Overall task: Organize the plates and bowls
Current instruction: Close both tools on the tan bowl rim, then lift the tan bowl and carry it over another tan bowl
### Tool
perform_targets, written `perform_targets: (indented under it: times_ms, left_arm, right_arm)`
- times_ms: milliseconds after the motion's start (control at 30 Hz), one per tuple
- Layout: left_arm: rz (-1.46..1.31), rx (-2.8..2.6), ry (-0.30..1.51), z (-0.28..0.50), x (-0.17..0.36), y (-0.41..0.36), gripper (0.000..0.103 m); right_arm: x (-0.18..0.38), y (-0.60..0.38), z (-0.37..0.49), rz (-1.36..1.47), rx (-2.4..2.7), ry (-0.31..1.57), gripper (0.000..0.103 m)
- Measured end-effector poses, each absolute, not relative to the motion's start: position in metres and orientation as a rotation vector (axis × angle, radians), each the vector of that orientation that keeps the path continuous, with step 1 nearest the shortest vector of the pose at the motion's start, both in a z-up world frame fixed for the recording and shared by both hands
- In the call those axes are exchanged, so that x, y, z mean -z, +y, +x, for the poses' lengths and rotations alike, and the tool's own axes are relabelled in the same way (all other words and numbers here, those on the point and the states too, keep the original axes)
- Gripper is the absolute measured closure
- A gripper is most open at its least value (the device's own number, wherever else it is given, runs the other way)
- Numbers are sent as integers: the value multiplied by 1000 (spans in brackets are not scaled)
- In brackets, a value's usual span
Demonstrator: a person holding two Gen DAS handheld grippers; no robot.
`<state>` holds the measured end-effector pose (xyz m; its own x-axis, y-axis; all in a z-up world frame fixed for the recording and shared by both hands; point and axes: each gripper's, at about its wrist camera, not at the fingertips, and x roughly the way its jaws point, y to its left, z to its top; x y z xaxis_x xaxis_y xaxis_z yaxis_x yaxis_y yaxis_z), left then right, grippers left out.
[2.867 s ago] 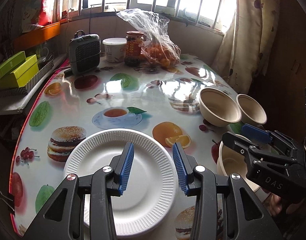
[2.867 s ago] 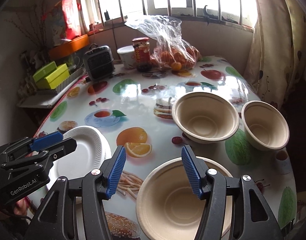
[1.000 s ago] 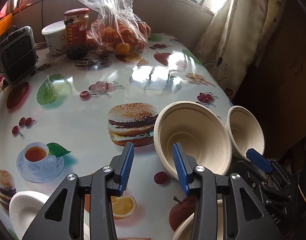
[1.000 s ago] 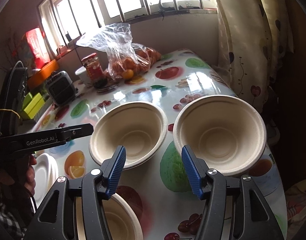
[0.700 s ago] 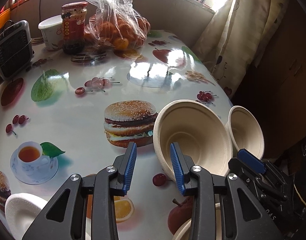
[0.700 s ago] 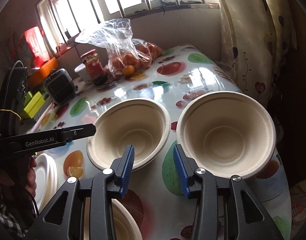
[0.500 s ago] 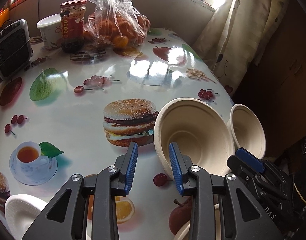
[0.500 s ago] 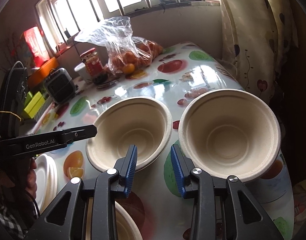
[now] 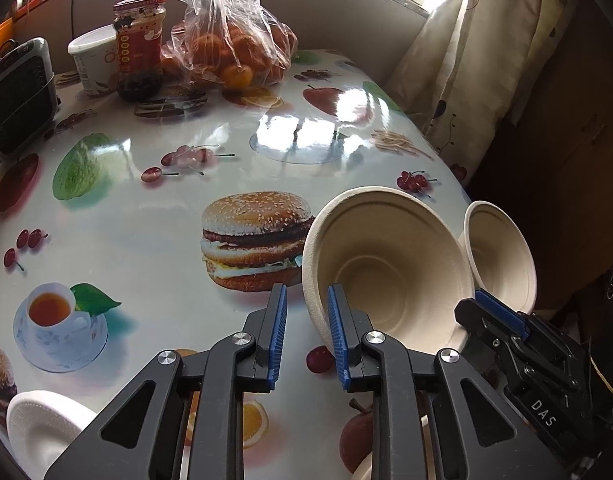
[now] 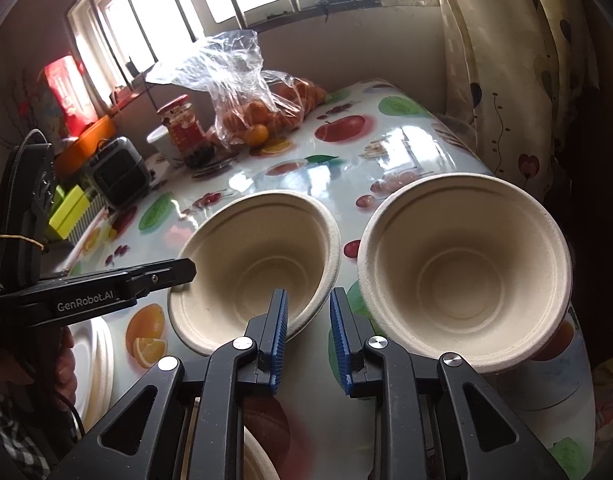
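Here, in the left view, the left gripper [image 9: 306, 336] straddles the middle bowl's [image 9: 382, 264] rim at centre, jaws narrow but not closed. In the right view, the right gripper [image 10: 306, 336] does likewise, lower centre; another bowl [image 10: 462, 268] sits right.

left gripper [image 9: 306, 336]: black angular arms, ribbed blue pads, silver screws, white "GenRobot.AI" | right gripper [image 10: 308, 338]: same build, white "DAS" | hand [image 10: 62, 356]: bare skin, checked sleeve lower left
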<state>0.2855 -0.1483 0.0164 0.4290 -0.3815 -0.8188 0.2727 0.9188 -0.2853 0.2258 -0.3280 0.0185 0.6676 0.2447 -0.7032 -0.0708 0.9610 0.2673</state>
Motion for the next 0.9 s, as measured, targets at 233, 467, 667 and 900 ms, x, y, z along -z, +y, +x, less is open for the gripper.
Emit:
perform_targets:
  times_ms: [233,467,667,900]
  left_arm:
    - [-118,426,1053,284,-16,-152,81]
    - [-115,434,1044,282,-18,-153,81]
    - [-111,436,1041,283,-18,-153,81]
    - [-116,441,1027,280,-22,-152,81]
  right_arm:
    - [-18,-328,226,229,-180,822,82]
    - [-18,-329,227,227,-179,825,82]
    - [-19,-329,227,226,-177,816,82]
    - [-22,-329,225,224,-177,805,82]
